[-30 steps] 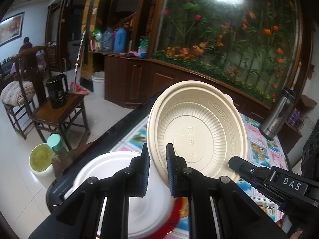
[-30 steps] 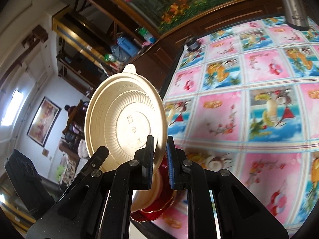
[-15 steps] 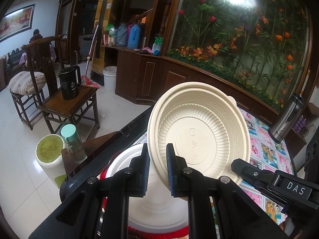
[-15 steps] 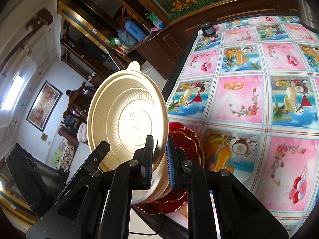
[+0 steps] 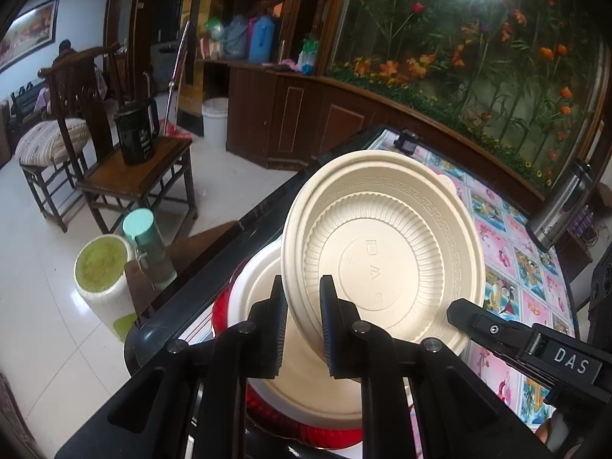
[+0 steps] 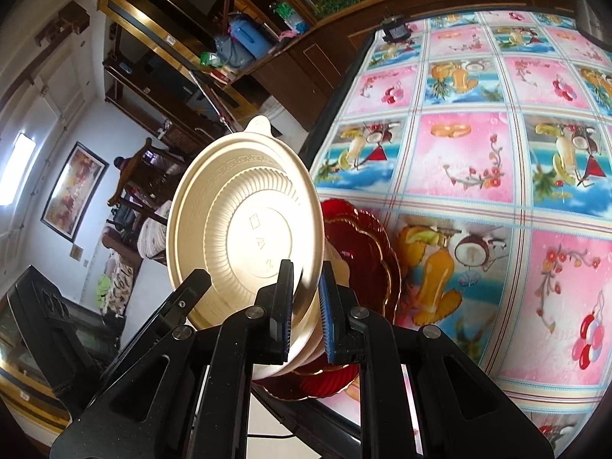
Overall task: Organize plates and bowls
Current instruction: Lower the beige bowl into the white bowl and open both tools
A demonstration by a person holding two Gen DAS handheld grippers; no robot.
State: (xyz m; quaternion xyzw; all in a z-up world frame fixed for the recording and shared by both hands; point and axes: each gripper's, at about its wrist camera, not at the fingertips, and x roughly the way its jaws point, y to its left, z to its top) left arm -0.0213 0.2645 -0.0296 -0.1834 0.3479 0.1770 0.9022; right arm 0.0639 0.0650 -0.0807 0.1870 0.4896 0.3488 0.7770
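Observation:
Both grippers pinch the rim of one cream ribbed plastic bowl (image 5: 382,264), held tilted on edge with its underside toward the cameras; it also shows in the right wrist view (image 6: 244,237). My left gripper (image 5: 303,325) is shut on its lower left rim. My right gripper (image 6: 306,317) is shut on its opposite rim. Just below the bowl a white plate (image 5: 260,290) lies on a red scalloped plate (image 6: 363,252) at the table's near corner. The right gripper's finger (image 5: 497,331) also shows in the left wrist view.
The table (image 6: 478,153) carries a pink and blue fruit-print cloth. A steel flask (image 5: 562,206) stands at its far right and a small black object (image 6: 396,30) at the far edge. Beside the table are a teal-lidded bottle (image 5: 147,244), a green-topped bucket (image 5: 101,267) and a chair with a black kettle (image 5: 135,135).
The bowl, held by both grippers, has come down and over the stacked white and red plates. More of the red plate shows beneath it in both views.

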